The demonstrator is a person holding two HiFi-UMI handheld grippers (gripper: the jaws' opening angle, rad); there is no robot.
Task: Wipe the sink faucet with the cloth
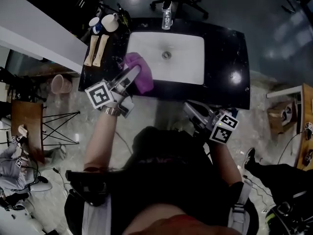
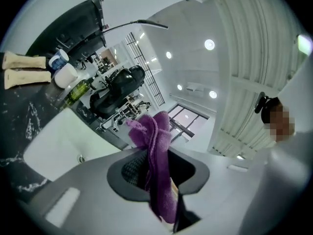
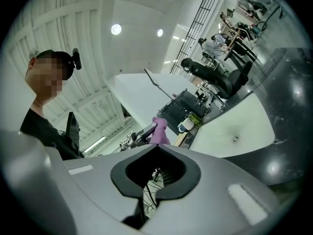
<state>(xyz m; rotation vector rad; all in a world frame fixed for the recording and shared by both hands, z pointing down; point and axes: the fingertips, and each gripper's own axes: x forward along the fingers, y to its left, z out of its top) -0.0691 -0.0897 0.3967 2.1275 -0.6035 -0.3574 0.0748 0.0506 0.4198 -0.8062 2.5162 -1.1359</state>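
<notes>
Left gripper view alone: purple cloth [image 2: 159, 131] pinched in left tool [image 2: 156, 155]; right tool [image 3: 156, 147] pressed together, empty.

Black stone counter [image 1: 225, 58], veined white, with a white rectangular basin [image 1: 186, 65] sunk in its middle and a drain [image 1: 167, 55] at the basin's centre. A faucet [image 1: 167, 14] stands at the back rim. Back left corner: a white mug [image 1: 110, 22] just beside a blue-and-white cup [image 1: 94, 22], with a green bottle [image 2: 77, 90] near them. In front of the cups, two beige rolls [image 1: 91, 50] lie side by side.
</notes>
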